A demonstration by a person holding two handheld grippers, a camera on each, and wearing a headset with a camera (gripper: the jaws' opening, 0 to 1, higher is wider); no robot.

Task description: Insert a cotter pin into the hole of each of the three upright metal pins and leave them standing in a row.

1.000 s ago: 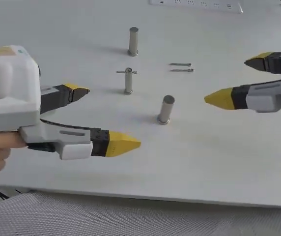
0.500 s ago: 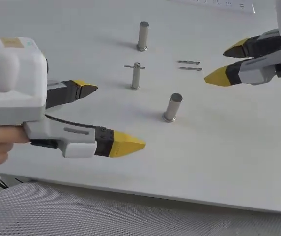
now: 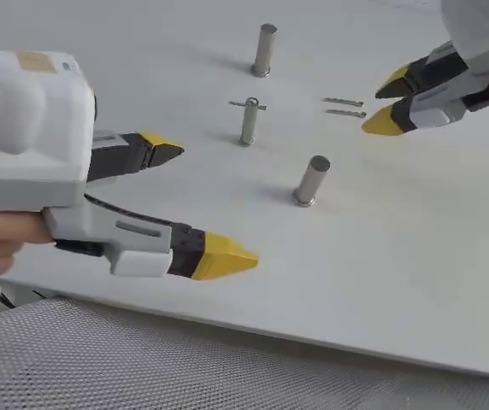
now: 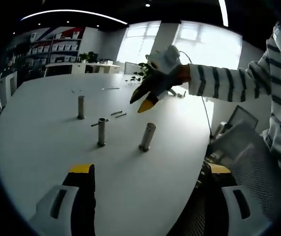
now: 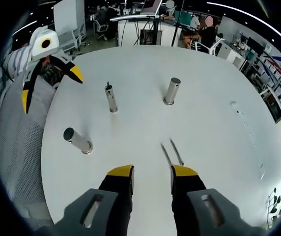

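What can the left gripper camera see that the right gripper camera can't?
Left gripper view: the right gripper over the white table, a striped sleeve behind it, and bright windows. Right gripper view: the left gripper, jaws wide apart, and a grey mesh chair. Both: the table, three upright metal pins, the middle one holding a cotter pin, and two loose cotter pins.

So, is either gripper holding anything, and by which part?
Nothing is held. Both the left gripper and right gripper are open; the right one's tips hover near two loose cotter pins.
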